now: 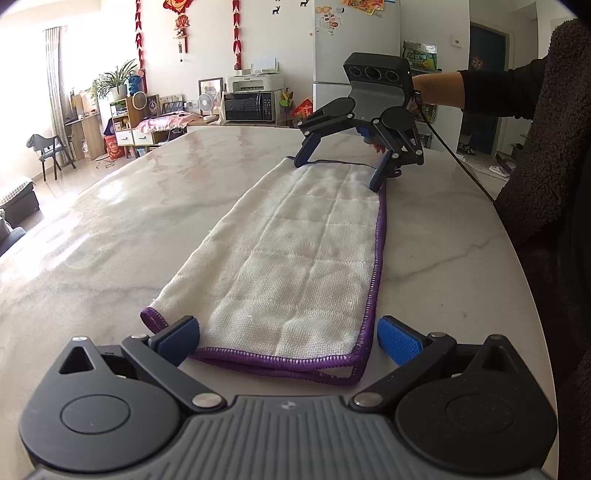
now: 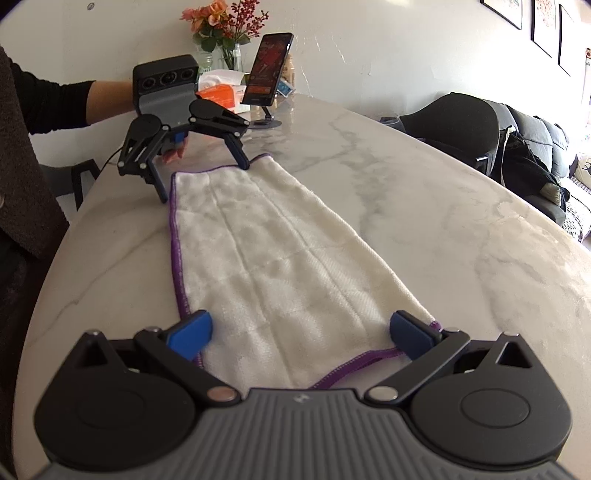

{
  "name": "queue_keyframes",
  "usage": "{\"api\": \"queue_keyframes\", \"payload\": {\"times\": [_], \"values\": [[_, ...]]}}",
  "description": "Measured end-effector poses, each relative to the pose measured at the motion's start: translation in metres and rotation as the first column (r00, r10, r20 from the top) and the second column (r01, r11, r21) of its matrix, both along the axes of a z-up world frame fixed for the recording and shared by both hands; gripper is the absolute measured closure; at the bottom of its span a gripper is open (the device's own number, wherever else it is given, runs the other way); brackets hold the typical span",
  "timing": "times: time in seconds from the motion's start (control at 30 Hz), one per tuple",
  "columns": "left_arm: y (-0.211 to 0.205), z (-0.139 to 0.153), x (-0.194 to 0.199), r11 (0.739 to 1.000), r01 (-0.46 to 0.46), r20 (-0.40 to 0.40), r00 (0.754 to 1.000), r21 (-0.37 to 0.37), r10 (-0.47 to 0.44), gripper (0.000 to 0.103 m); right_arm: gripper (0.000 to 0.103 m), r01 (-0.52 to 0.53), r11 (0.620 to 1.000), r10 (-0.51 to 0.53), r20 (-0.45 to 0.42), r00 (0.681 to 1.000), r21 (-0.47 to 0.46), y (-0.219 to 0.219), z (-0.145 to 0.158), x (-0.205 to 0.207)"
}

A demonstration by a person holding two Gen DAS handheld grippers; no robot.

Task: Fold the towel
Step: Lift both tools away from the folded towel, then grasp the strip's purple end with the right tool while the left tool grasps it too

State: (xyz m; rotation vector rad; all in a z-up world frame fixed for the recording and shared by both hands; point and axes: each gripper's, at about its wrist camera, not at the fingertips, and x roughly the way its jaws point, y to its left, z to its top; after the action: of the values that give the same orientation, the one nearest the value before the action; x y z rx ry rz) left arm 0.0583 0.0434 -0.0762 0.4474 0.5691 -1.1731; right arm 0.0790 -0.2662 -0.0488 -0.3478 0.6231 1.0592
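A: Where did the towel (image 1: pixel 295 258) lie?
B: Flat on the bench (image 1: pixel 110 221), folded lengthwise; left gripper (image 1: pixel 288 341) and right gripper (image 2: pixel 300 334) gaped wide at opposite ends; next probably pinching one end.

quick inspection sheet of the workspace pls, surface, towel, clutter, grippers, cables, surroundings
surface: marble table, pale and veined, glossy
job's things: white towel with purple edging, lying flat as a long strip, already doubled over, two layers showing at the near end
clutter: phone on a stand, tissue box, vase of flowers at the far end of the table
grippers: left gripper and right gripper both open, one at each short end of the towel, fingers straddling it
cables: black cable trailing from the right gripper off the table edge
surroundings: fridge, microwave, sofa
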Motion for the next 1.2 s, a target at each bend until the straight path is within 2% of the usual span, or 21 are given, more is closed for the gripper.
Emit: {"api": "queue_keyframes", "payload": {"times": [0.13,0.3,0.43,0.6,0.73,0.83,0.97,1.07,1.2], "values": [[-0.002,0.001,0.001,1.000,-0.023,-0.001,1.000,-0.001,0.023,0.001,0.000,0.090,0.995,-0.091,-0.018,0.996,-0.053,0.014,0.005,-0.002],[-0.011,0.003,-0.010,0.993,-0.119,0.004,0.993,0.004,0.119,0.001,0.000,0.190,0.978,-0.193,-0.034,0.981,-0.088,0.027,0.008,-0.009],[-0.017,0.007,-0.015,0.988,-0.154,0.005,0.988,0.025,0.154,0.001,0.000,0.238,0.970,-0.240,-0.035,0.970,-0.054,0.030,0.005,-0.016],[-0.019,0.010,-0.018,0.970,-0.242,0.049,0.969,0.012,0.241,0.001,0.000,0.236,0.969,-0.238,-0.021,0.971,-0.066,0.034,0.006,-0.019],[-0.016,0.014,-0.020,0.947,-0.321,0.028,0.947,-0.005,0.321,0.001,0.000,0.243,0.970,-0.244,-0.013,0.970,-0.026,0.035,0.023,-0.019],[-0.009,0.027,-0.021,0.902,-0.428,-0.020,0.904,-0.059,0.427,0.001,0.000,0.219,0.976,-0.219,-0.013,0.976,-0.002,0.042,0.040,-0.015],[0.002,0.043,-0.025,0.829,-0.543,-0.109,0.839,-0.131,0.533,0.001,0.000,0.158,0.987,-0.158,0.004,0.987,-0.001,0.061,0.055,-0.008],[0.005,0.052,-0.030,0.775,-0.623,-0.125,0.782,-0.109,0.611,0.001,0.000,0.094,0.995,-0.094,0.001,0.996,-0.037,0.081,0.059,-0.001],[0.014,0.057,-0.042,0.718,-0.693,-0.120,0.720,-0.066,0.683,0.001,0.000,-0.011,0.998,0.009,-0.036,0.999,-0.057,0.112,0.061,0.011]]}}
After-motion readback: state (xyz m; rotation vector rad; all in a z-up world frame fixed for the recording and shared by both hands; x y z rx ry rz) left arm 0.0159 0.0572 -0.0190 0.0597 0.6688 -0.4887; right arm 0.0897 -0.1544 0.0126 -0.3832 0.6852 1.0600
